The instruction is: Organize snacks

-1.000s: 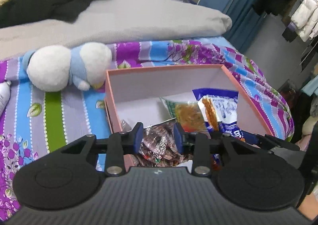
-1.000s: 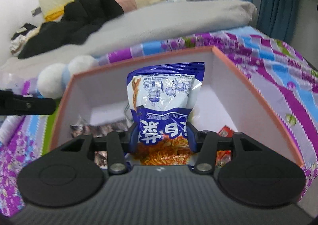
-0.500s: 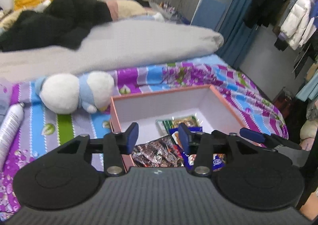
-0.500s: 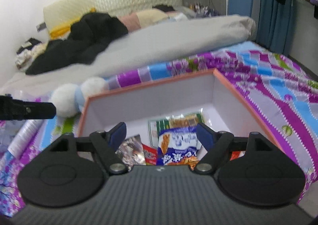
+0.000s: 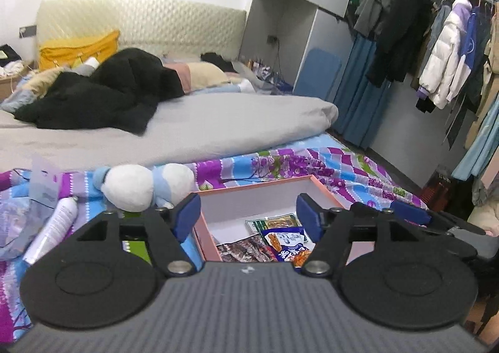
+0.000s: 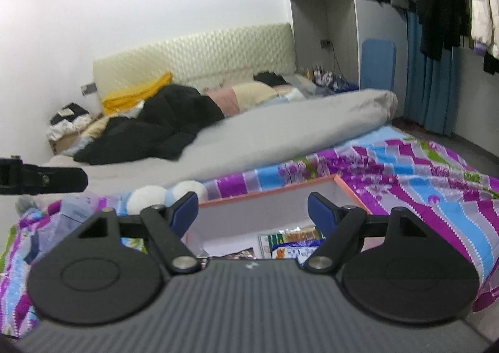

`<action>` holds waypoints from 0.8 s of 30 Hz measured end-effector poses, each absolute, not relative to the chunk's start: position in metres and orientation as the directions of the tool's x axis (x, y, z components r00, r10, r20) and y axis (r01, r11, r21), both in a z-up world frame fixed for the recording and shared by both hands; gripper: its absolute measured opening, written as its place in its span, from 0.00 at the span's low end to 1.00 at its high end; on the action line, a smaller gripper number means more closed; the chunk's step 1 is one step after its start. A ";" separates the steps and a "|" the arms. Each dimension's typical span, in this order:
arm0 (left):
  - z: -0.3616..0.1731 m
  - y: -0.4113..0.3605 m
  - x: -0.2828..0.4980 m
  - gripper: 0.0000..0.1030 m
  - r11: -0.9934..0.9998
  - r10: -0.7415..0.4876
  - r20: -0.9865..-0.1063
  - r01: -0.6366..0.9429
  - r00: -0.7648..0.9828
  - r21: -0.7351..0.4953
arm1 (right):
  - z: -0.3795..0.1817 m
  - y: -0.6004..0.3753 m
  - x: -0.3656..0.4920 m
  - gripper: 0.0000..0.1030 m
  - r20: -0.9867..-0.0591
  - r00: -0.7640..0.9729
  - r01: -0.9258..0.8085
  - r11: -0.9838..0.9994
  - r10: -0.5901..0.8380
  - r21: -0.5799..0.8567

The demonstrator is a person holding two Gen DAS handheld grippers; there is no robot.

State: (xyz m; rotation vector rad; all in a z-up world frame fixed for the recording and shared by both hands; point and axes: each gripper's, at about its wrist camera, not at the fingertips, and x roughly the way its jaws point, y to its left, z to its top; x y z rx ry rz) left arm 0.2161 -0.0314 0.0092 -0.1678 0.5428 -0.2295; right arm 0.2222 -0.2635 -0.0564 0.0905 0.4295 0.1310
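Observation:
A pink open box (image 5: 268, 186) (image 6: 271, 191) sits on the patterned bedspread. Inside lie a dark brown snack pack (image 5: 243, 251), a blue-and-white snack bag (image 5: 285, 242) (image 6: 293, 251) and a green-edged snack pack (image 5: 276, 223) (image 6: 288, 234). My left gripper (image 5: 248, 215) is open and empty, raised above the box's near side. My right gripper (image 6: 252, 211) is open and empty, also raised above the box. The right gripper's finger shows at the right of the left wrist view (image 5: 408, 209).
A white-and-blue plush toy (image 5: 146, 186) (image 6: 165, 195) lies left of the box. A white spray can (image 5: 53, 229) and a clear plastic bag (image 5: 18, 212) lie further left. A grey duvet (image 5: 187, 128) and black clothes (image 5: 103, 97) lie behind. Coats hang at the right (image 5: 443, 56).
Both grippers let go of their snacks into the box, opened wide, and pulled back and up. The blue bag now lies flat in the box.

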 end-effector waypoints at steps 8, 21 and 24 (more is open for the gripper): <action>0.022 -0.014 0.149 0.80 0.961 -0.253 -0.456 0.168 0.853 -0.220 | -0.041 -0.255 0.172 0.77 -0.358 0.920 -0.128 0.985 0.162 0.117; 0.019 -0.001 0.087 0.97 0.974 -0.197 -0.471 0.117 0.860 -0.194 | -0.043 -0.253 0.114 0.77 -0.357 0.917 -0.138 0.981 0.178 0.136; 0.017 -0.003 0.077 0.99 0.975 -0.202 -0.477 0.130 0.855 -0.179 | -0.043 -0.252 0.105 0.77 -0.356 0.918 -0.132 0.981 0.174 0.139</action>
